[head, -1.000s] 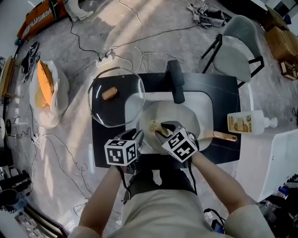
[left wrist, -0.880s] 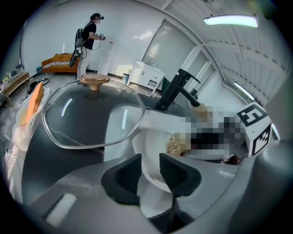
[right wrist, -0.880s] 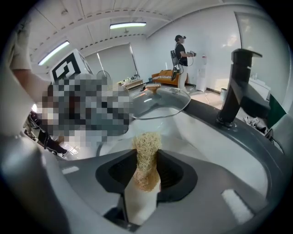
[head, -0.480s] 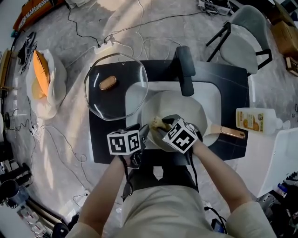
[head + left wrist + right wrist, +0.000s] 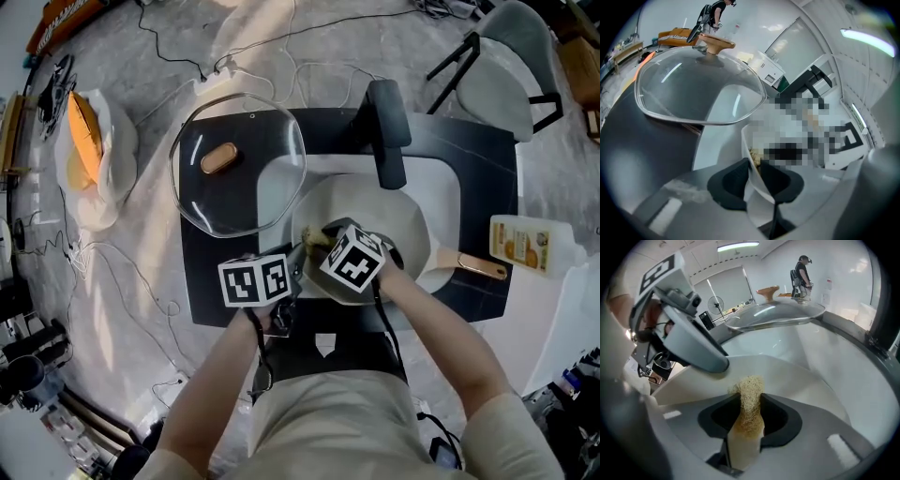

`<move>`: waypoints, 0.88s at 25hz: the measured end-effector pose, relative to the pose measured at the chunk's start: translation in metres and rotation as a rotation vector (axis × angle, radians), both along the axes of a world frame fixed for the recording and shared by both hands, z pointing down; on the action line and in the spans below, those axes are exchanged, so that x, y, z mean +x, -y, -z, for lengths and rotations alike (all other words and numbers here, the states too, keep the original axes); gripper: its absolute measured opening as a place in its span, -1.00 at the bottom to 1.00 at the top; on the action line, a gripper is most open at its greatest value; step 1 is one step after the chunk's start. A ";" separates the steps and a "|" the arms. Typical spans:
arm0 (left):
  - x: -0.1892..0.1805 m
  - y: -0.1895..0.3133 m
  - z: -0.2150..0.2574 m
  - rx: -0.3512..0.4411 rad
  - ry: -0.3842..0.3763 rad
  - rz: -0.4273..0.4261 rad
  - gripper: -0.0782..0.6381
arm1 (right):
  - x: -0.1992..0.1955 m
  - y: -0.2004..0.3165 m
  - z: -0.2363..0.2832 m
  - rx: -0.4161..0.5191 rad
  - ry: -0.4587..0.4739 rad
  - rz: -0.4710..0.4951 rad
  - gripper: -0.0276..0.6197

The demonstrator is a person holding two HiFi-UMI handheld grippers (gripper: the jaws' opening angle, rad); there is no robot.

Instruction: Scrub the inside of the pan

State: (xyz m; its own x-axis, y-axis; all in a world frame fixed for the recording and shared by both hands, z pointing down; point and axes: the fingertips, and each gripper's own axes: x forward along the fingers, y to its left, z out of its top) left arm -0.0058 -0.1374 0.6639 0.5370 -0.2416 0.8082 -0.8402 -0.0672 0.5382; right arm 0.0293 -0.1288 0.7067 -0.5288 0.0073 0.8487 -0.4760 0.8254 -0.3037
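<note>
Black table [image 5: 483,159] with a white sink [image 5: 442,202] set into it. The sink contains one cream pan [image 5: 361,208], whose copper-tipped handle [image 5: 478,267] points right, over the sink's edge. The pan's inside surface is pale and bare apart from the scrubber [image 5: 749,399], a beige stick with a tuft of straw-coloured fibres, whose tuft stands inside the pan over its floor. Right claw [image 5: 750,420]: clenched on the scrubber's stick and pointing down into the pan. Left claw [image 5: 756,174]: at the pan's near left rim, its jaws just closing, with the thin wall of the pan pinched between the two dark pads. Glass lid [image 5: 239,178] with a wooden knob [image 5: 217,157]: lying on the table to the left, overlapping the sink's left edge. Black tap [image 5: 387,131]: at the far side, reaching over the pan. Bottle [image 5: 525,246] with an orange label: lying on its side on a white surface right of the table; its contents cannot be told. On the floor, far left, a white bag [image 5: 112,183] holding something orange.
</note>
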 end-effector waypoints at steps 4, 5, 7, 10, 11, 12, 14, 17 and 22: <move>-0.001 0.001 0.000 -0.001 0.001 -0.006 -0.53 | 0.005 0.025 -0.020 -0.008 -0.015 -0.061 -0.48; -0.001 -0.001 -0.001 -0.006 0.002 -0.004 -0.53 | 0.008 0.031 -0.024 -0.006 -0.016 -0.078 -0.48; -0.002 -0.005 -0.004 -0.019 0.004 0.002 -0.53 | 0.013 0.041 -0.033 0.006 -0.025 -0.095 -0.48; -0.001 -0.006 -0.005 -0.024 0.003 0.004 -0.53 | 0.027 0.059 -0.044 0.105 -0.117 -0.064 -0.48; -0.001 -0.005 -0.005 -0.023 0.002 0.003 -0.53 | 0.035 0.067 -0.048 0.152 -0.168 -0.049 -0.48; -0.001 -0.004 -0.005 -0.022 0.002 0.002 -0.53 | 0.043 0.074 -0.053 0.190 -0.217 -0.039 -0.48; -0.001 -0.003 -0.005 -0.021 0.002 0.003 -0.53 | 0.062 0.084 -0.059 0.229 -0.304 -0.033 -0.48; 0.000 -0.008 -0.006 -0.034 -0.007 0.007 -0.53 | 0.091 0.083 -0.066 0.231 -0.422 -0.010 -0.49; 0.001 -0.002 -0.002 -0.016 -0.014 -0.002 -0.53 | 0.134 0.062 -0.067 0.148 -0.648 0.132 -0.50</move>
State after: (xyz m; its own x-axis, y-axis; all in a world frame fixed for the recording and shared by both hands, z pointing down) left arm -0.0049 -0.1350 0.6657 0.5486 -0.2277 0.8045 -0.8326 -0.0606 0.5506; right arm 0.1636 -0.1907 0.7735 0.0844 -0.1041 0.9910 -0.4165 0.8998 0.1300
